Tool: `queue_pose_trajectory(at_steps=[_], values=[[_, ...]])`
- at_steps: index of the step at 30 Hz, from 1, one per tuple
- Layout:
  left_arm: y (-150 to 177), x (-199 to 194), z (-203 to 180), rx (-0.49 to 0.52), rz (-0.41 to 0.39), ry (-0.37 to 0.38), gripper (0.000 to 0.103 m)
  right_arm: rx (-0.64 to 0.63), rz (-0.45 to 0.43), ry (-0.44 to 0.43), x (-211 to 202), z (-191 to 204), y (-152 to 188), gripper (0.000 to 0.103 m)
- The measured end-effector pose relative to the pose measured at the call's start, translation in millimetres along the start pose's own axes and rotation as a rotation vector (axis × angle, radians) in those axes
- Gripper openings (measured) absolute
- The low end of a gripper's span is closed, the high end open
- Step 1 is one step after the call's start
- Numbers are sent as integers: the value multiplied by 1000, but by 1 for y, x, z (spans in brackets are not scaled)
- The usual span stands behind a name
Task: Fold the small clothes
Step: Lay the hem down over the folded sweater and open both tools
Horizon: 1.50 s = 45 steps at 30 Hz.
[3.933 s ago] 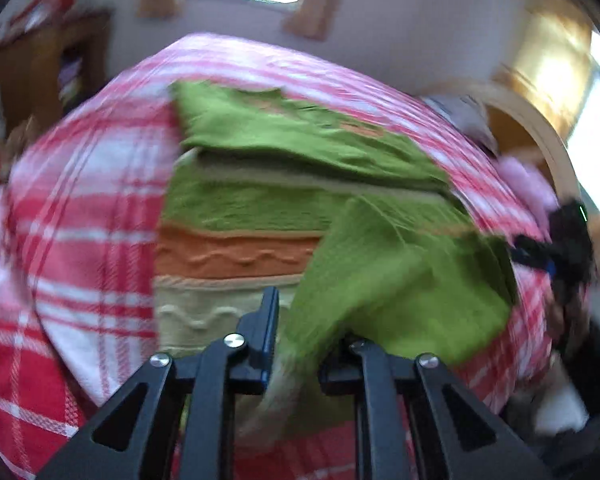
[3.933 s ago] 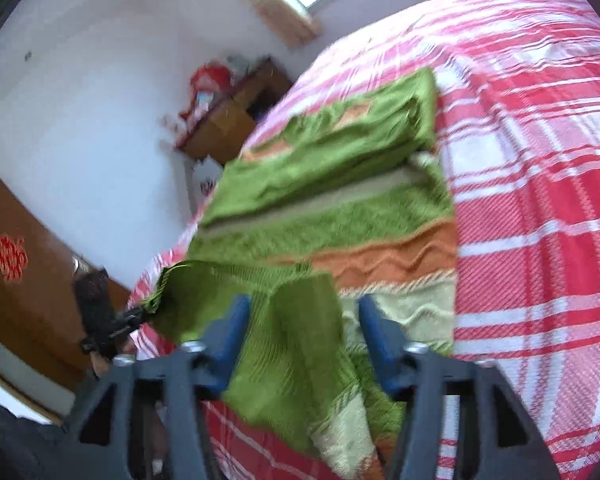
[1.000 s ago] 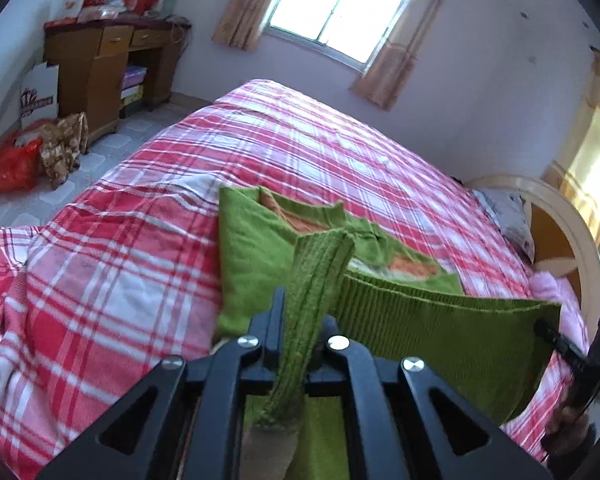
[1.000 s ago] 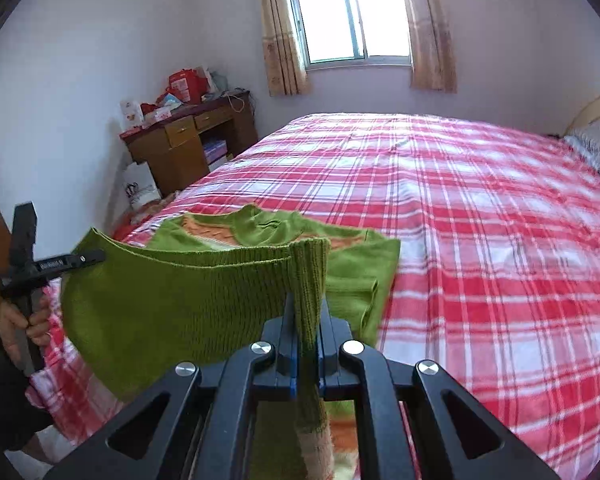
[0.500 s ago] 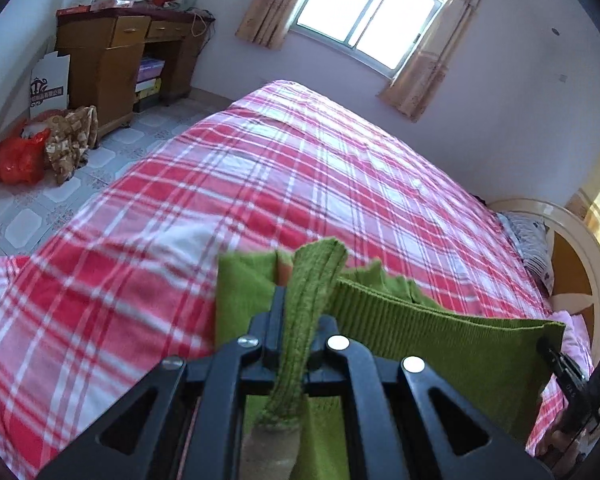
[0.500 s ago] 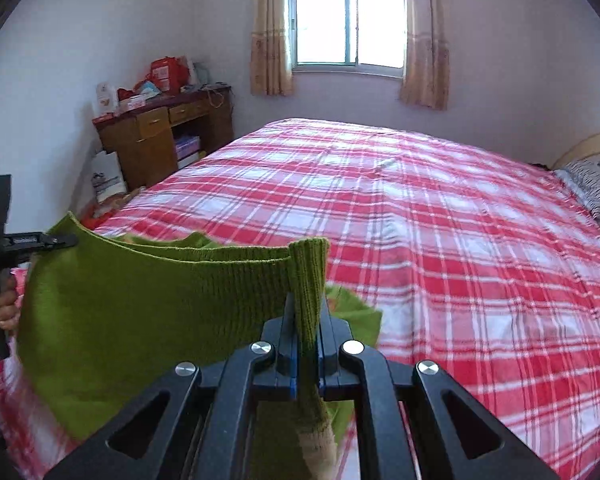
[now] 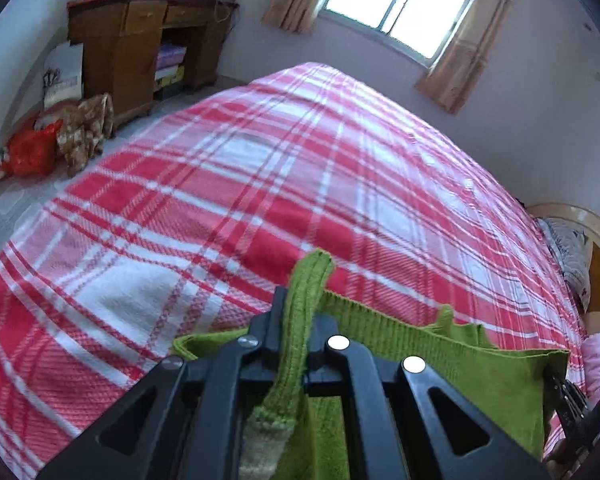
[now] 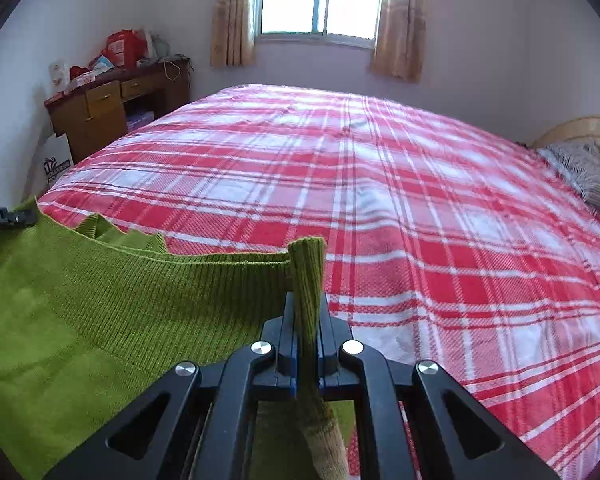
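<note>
Two tools clamped on green sweater [image 8: 100, 320], left tool [image 7: 296, 320], right tool [image 8: 306, 320], hem stretched sideways between them above plaid bed [image 8: 420, 200]

Left gripper [image 7: 300, 312] and right gripper [image 8: 306, 320], jaws clamped, angled downward.

No readable text anywhere. White paper bag [image 7: 63, 76] beside wooden desk [image 7: 136, 40] bears dark crown-like logo with line of lettering beneath, too blurred to read. Red packages [image 8: 122, 46] atop desk show pale print, illegible.
</note>
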<state>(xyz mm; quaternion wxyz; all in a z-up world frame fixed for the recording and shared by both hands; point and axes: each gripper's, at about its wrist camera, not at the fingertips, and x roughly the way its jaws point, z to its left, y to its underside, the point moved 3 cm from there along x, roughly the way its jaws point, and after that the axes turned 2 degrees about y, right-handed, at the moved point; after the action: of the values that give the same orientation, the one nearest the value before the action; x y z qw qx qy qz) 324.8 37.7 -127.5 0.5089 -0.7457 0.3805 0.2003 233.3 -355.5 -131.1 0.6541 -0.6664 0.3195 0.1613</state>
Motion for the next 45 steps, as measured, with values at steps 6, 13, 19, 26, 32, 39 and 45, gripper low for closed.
queue_pose_trajectory(at_steps=[6, 13, 19, 26, 32, 39, 45], values=[[1, 3, 3, -19, 15, -56, 18, -38, 70, -26, 24, 1, 1, 6], [-3, -4, 6, -37, 36, -71, 42, -64, 95, -13, 31, -1, 2, 17], [9, -80, 17, 76, -67, -213, 50, 254, -120, -63, -55, -67, 11, 28], [88, -135, -11, 157, -56, -120, 62, 273, -102, -195, -135, -26, 63, 28], [136, -137, -25, 221, -42, -191, 64, 96, -37, -203, -143, 49, 103, 28], [165, -144, 8, 256, -65, -303, 63, 90, 35, -167, -129, 39, 148, 28], [169, -162, 44, 90, -86, -259, 80, 146, 15, -213, -132, 31, 153, 28]])
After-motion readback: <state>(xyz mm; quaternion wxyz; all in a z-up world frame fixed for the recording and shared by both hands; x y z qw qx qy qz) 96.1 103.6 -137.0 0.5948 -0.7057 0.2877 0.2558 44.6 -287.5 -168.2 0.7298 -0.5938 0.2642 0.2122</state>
